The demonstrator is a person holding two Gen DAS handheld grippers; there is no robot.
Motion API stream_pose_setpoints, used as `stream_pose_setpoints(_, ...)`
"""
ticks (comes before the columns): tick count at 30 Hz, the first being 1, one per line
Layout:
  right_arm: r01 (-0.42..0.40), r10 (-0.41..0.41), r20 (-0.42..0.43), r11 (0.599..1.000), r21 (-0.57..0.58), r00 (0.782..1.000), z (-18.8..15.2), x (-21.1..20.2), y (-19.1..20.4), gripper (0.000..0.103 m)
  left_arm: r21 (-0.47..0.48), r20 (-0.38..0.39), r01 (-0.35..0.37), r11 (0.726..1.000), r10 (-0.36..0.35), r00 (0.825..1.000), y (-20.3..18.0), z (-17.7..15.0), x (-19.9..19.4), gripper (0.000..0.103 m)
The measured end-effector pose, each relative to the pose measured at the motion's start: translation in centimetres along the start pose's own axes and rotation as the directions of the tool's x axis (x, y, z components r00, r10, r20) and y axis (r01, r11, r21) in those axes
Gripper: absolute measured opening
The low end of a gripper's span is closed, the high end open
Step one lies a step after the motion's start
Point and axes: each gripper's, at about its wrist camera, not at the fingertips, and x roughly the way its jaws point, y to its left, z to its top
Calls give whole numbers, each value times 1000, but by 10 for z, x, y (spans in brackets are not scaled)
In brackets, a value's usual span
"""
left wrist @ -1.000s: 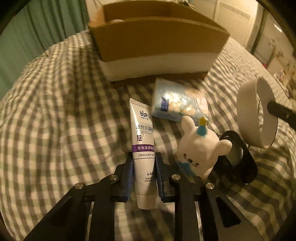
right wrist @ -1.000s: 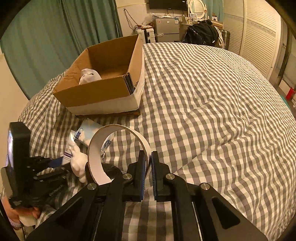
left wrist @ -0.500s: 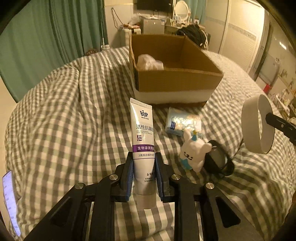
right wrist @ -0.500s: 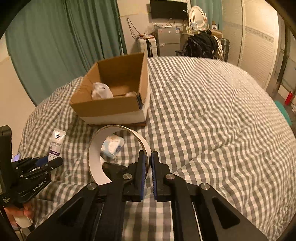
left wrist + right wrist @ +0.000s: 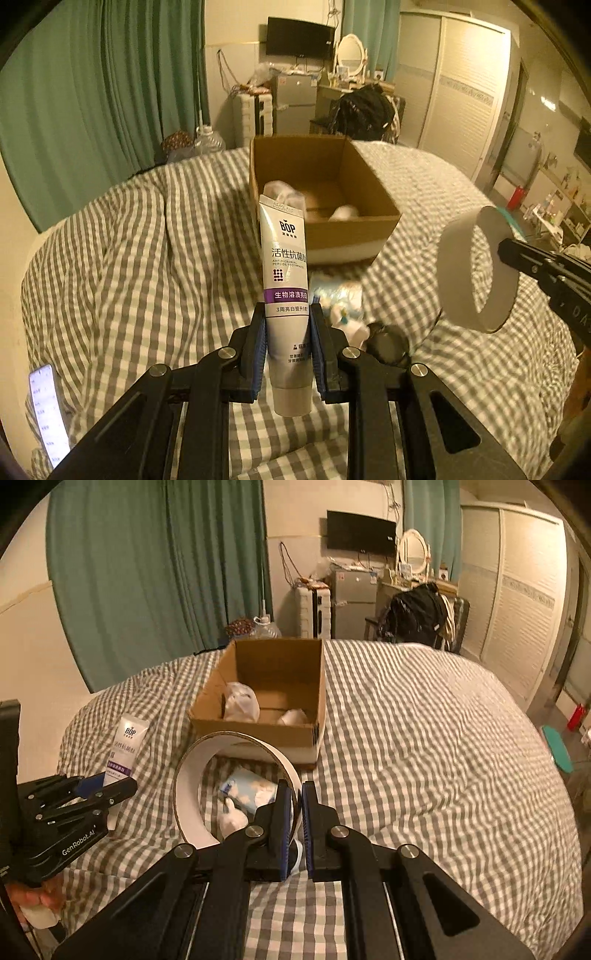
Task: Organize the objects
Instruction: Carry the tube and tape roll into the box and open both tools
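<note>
My left gripper is shut on a white and purple toothpaste tube, held upright above the checked bed; the tube's cap end hangs below the jaws. From the right wrist view, that left gripper and the tube sit at the left. My right gripper is shut on the wall of a wide white ring, which also hangs in the air at the right of the left wrist view. An open cardboard box stands ahead on the bed, with a white bag inside.
Below the grippers on the bed lie a tissue pack, a white bunny toy and a black round object. A lit phone is at the lower left. Curtains, a fridge and a wardrobe stand beyond the bed.
Both grippers have risen with the tube and the ring still held. The bed items have dropped away below, and the inside of the box has come into view.
</note>
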Motion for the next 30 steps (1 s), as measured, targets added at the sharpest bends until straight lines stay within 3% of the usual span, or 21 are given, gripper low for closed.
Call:
stream_pose_setpoints(8, 1, 1, 31, 998, -58, 1000, 37, 4, 15, 6, 13, 50, 6, 1000, -7, 999, 0, 43, -6, 22)
stream_pose_setpoints(17, -14, 16, 30, 996, -88, 999, 85, 37, 21, 6, 24, 72, 1, 1000, -2, 997, 1, 98, 17, 22)
stream_pose_setpoints(30, -20, 21, 19, 999, -41, 1000, 152, 124, 1, 6, 47, 44, 0, 999, -2, 999, 6, 162, 112, 22)
